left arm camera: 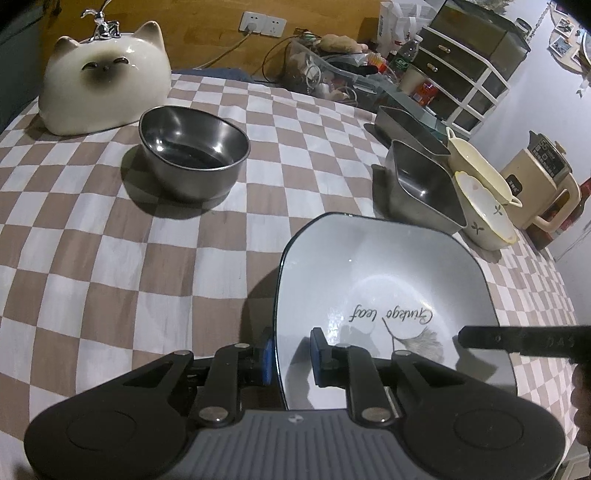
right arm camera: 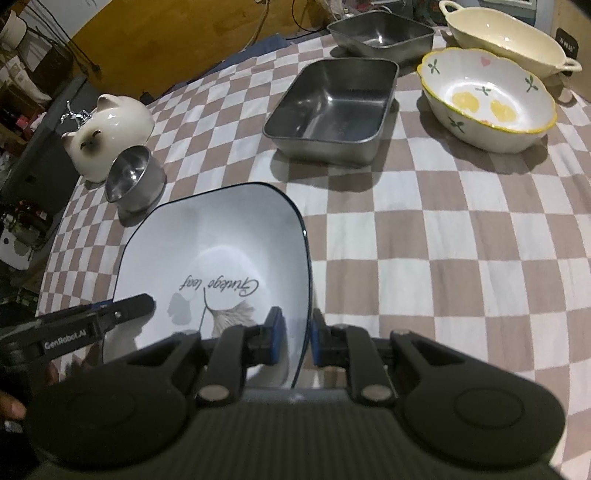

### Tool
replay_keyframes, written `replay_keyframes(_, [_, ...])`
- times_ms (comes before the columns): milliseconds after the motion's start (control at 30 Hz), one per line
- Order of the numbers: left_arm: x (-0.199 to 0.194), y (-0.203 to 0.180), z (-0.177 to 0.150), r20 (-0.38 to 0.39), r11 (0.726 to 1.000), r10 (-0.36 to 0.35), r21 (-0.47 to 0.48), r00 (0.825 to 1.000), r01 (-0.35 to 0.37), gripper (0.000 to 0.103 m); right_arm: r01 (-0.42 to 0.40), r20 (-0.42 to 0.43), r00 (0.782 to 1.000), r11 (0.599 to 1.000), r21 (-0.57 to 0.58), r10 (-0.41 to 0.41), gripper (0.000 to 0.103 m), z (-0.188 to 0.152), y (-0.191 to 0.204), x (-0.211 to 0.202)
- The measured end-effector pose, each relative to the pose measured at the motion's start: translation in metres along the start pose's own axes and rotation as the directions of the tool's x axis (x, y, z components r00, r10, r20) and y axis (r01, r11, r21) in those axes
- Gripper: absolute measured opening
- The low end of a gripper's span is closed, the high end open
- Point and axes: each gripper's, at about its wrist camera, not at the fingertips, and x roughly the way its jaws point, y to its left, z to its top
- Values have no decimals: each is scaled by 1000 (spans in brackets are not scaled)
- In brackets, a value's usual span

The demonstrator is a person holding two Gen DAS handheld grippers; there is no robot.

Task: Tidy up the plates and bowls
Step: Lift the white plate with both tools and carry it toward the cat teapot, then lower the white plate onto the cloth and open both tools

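Pinching opposite rims of the square white plate (left arm camera: 388,295), the left hand-held gripper (left arm camera: 291,360) and right hand-held gripper (right arm camera: 295,338) grip it low over the checkered surface (right arm camera: 443,240), metal tray (right arm camera: 332,110) lying ahead toward the right.

surface: checkered brown-and-white cloth (left arm camera: 110,258) | back wall: wood panel (left arm camera: 207,33) with white power sockets (left arm camera: 262,24), cable plugged in | right: dark drawer unit (left arm camera: 469,70) by pale wall (left arm camera: 535,110) | clutter: clear bin (left arm camera: 317,74) of oddments | light: dim, indoor
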Motion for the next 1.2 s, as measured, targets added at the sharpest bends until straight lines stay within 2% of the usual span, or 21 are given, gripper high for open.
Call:
replay_keyframes(200, [6,3,-5,-21,1000,-17,-11,1000,16,22,15,23,1000,1000,-17,-14,19,2,2,-4])
replay_keyframes(400, [5,1,-3,-11,999,-31,8,999,31,21,44,-26,999,999,11,-44,19,-1,-3,8])
replay_keyframes(567, [3,-1,-3,-17,1000,-24,18,1000,24,21,25,-28,999,998,58,-23,19,-4,-12,12])
replay_keyframes(767, [2,-3,-3,-26,1000,-14,22,1000,15,21,9,11,1000,1000,29,-9,19,-9,-14,11])
replay_keyframes(900, [2,-3,-5,-36,1000,-15,20,999,15,25,9,26,1000,1000,9,-9,19,-12,-14,9])
replay_keyframes(933, [2,-3,-6,-40,1000,-17,20,999,17,29,12,27,1000,1000,3,-13,20,-12,-14,8])
replay_keyframes(967, [1,-4,-7,-42,1000,-17,21,999,18,35,17,30,999,1000,-6,-17,22,-13,-13,7])
replay_keyframes(1033, [0,-5,-9,-46,1000,-17,24,999,18,39,26,28,999,999,-25,-25,23,-14,-9,6])
replay_keyframes(1100, [-1,-7,-12,-50,1000,-16,24,999,17,41,27,20,999,999,-33,-26,30,-17,-8,6])
replay_keyframes(1167, [-2,-8,-15,-53,1000,-14,23,999,15,48,25,14,1000,999,-34,-25,44,-20,-8,5])
replay_keyframes(1200, [-4,-8,-15,-52,1000,-14,23,999,15,52,25,14,1000,999,-36,-25,47,-21,-8,4])
